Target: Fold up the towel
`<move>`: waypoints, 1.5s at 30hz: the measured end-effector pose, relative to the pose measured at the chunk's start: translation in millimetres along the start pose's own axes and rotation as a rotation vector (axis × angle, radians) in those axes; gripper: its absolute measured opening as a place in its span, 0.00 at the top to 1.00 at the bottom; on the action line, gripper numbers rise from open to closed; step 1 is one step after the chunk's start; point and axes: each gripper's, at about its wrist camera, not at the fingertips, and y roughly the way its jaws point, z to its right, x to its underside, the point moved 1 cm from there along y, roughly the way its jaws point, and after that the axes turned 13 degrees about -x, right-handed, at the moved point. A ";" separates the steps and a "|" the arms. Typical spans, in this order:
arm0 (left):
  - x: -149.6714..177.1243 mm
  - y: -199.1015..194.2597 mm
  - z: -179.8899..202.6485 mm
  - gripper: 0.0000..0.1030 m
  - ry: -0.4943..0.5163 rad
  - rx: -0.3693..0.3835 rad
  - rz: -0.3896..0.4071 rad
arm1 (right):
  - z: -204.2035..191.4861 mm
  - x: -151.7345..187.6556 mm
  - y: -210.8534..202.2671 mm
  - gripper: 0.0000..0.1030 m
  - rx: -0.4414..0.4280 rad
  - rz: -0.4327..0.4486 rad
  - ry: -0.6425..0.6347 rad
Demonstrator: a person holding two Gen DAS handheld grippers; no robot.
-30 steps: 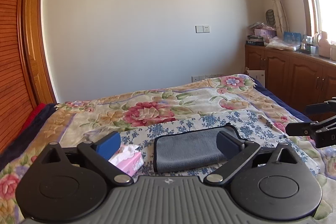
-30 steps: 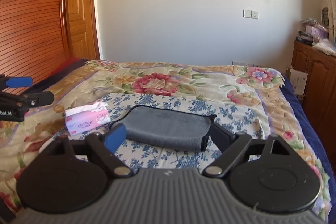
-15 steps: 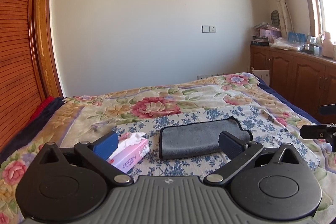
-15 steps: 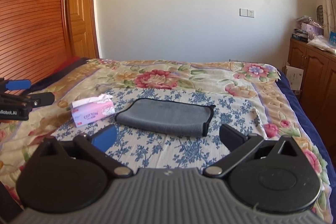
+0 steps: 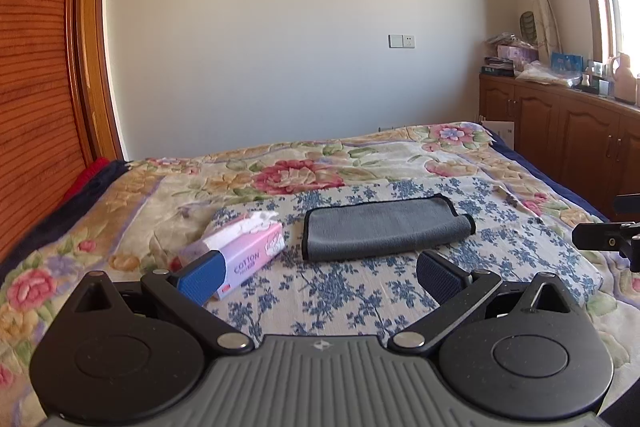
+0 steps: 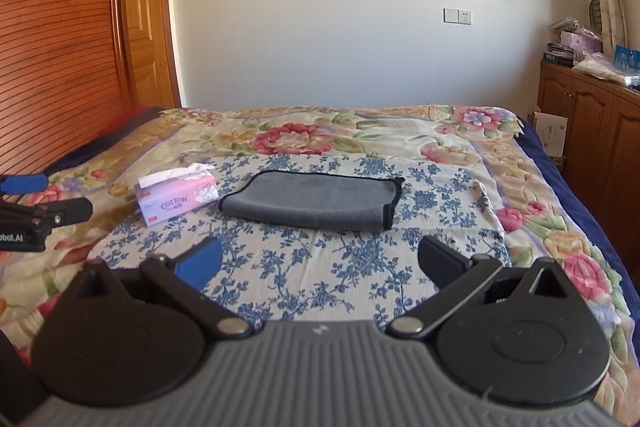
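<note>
A grey towel with black trim (image 5: 384, 229) lies folded into a long flat band on the blue-flowered cloth (image 5: 352, 303) on the bed; it also shows in the right wrist view (image 6: 316, 201). My left gripper (image 5: 316, 273) is open and empty, held back from the towel's near edge. My right gripper (image 6: 320, 261) is open and empty, also short of the towel. Each gripper shows at the edge of the other's view: the right one (image 5: 604, 239) and the left one (image 6: 36, 215).
A pink tissue box (image 5: 244, 253) lies left of the towel, also seen in the right wrist view (image 6: 178, 199). The floral bedspread (image 6: 304, 135) covers the bed. A wooden wardrobe (image 6: 60, 39) stands on the left and wooden cabinets (image 5: 576, 131) on the right.
Both grippers have pulled back and away from the towel, which now lies free and farther ahead. Their jaws have opened wider.
</note>
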 end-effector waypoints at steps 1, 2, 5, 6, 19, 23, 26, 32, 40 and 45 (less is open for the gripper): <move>2.6 -0.8 0.0 0.00 0.000 0.007 -0.005 | 0.4 0.9 -1.3 0.00 0.003 0.000 0.002; 5.6 -1.8 0.0 0.00 -0.001 0.017 -0.011 | 0.6 2.0 -2.5 0.00 0.004 -0.002 0.004; 14.5 -4.1 0.4 0.00 0.001 0.017 -0.017 | 0.9 4.9 -5.5 0.00 0.010 -0.003 0.004; 16.8 -4.3 0.7 0.00 0.004 0.016 -0.019 | 0.9 5.9 -6.5 0.00 0.013 -0.003 0.002; 38.0 -5.1 -3.1 0.00 0.026 -0.015 -0.003 | 0.0 20.5 -7.4 0.00 0.025 -0.016 0.003; 42.4 -3.6 -3.4 0.00 0.029 -0.022 -0.001 | 1.8 22.1 -7.6 0.00 0.034 -0.006 0.008; 43.6 -2.1 -5.1 0.00 0.017 -0.024 -0.001 | 3.8 23.9 -7.9 0.00 0.045 0.004 0.015; 43.6 -2.1 -5.6 0.00 0.005 -0.034 0.025 | 3.3 25.4 -8.3 0.00 0.057 0.025 0.005; 41.7 -2.1 -7.8 0.00 -0.017 -0.046 0.053 | 5.2 25.3 -10.8 0.00 0.073 0.060 0.007; 41.7 -3.4 -9.0 0.00 -0.028 -0.056 0.066 | 3.6 25.8 -14.2 0.00 0.089 0.094 -0.003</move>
